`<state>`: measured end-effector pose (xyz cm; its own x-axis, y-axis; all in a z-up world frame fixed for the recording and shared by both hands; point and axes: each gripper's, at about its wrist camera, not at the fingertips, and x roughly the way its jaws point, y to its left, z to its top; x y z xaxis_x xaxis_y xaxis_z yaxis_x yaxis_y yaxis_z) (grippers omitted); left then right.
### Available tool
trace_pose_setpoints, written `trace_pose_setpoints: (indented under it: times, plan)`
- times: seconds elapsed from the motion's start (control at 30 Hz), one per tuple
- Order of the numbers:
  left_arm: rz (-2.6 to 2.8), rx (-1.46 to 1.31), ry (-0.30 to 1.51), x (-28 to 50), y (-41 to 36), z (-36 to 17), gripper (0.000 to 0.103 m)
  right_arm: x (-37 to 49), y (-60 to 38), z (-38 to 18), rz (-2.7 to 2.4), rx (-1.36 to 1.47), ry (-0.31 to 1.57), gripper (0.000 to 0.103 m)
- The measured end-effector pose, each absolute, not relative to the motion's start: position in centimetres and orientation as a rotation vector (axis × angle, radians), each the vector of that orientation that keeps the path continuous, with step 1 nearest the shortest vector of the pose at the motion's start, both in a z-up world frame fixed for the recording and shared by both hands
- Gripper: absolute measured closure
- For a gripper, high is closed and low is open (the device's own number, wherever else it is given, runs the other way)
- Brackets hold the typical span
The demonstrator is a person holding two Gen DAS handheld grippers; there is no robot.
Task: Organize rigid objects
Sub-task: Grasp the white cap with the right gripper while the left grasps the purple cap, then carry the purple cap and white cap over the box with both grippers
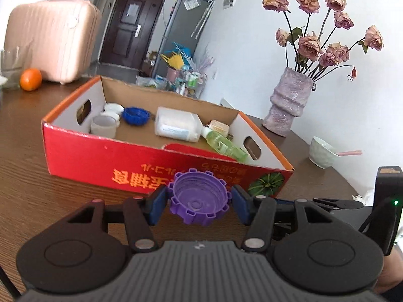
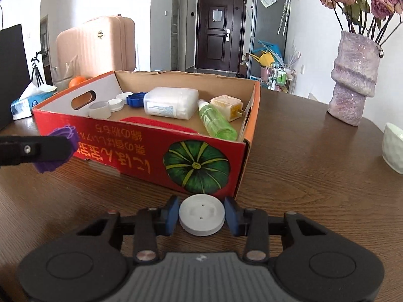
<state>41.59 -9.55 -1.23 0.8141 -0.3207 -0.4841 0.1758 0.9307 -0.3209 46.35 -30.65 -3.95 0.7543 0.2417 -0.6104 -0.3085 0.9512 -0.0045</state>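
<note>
You have a purple toothed cap (image 1: 199,199) raised before the red cardboard box (image 2: 141,148) — open side up — and a white grooved disc (image 2: 201,214) flat near the box's corner.

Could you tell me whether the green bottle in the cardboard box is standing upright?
No, the green bottle lies on its side on the floor of the box.

Left gripper's arm hides half the purple cap (image 2: 60,148); bowl (image 2: 394,151) cut off
</note>
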Motion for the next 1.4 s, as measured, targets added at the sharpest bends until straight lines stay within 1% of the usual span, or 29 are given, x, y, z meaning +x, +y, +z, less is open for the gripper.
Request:
trace_pose_setpoints:
  times: [0.17, 0.33, 0.43, 0.53, 0.77, 0.87, 1.0, 1.2, 1.4]
  plan:
    - [-0.241, -0.279, 0.553, 41.6, -9.2, -1.4, 0.047, 46.0, -30.7, -3.9, 0.314, -0.095, 0.634, 0.065]
    - [-0.234, -0.362, 0.554, 41.9, -8.1, -1.5, 0.047, 45.5, -30.7, -3.7, 0.335, -0.089, 0.608, 0.065]
    - [-0.171, -0.309, 0.568, 41.3, -8.2, -1.1, 0.047, 45.0, -31.0, -3.3, 0.343, -0.05, 0.592, 0.065]
    - [-0.166, -0.31, 0.559, 38.5, -7.1, 0.0, 0.047, 42.3, -30.9, -2.2, 0.295, -0.048, 0.559, 0.065]
    - [-0.107, -0.283, 0.529, 31.3, -4.9, 2.5, 0.047, 33.4, -30.9, -0.7, 0.32, 0.065, 0.536, 0.065]
    - [-0.111, -0.283, 0.495, 28.1, -4.4, 3.6, 0.047, 30.3, -30.2, 0.1, 0.321, 0.045, 0.521, 0.065]
    - [-0.135, -0.277, 0.456, 24.5, -3.8, 4.8, 0.047, 26.2, -29.5, 1.8, 0.329, 0.037, 0.456, 0.065]
    - [-0.154, -0.262, 0.406, 20.6, -3.3, 6.1, 0.047, 20.8, -28.4, 3.8, 0.343, 0.038, 0.373, 0.065]
    - [-0.168, -0.271, 0.374, 18.2, -3.0, 6.6, 0.047, 18.5, -28.0, 5.3, 0.334, 0.027, 0.317, 0.065]
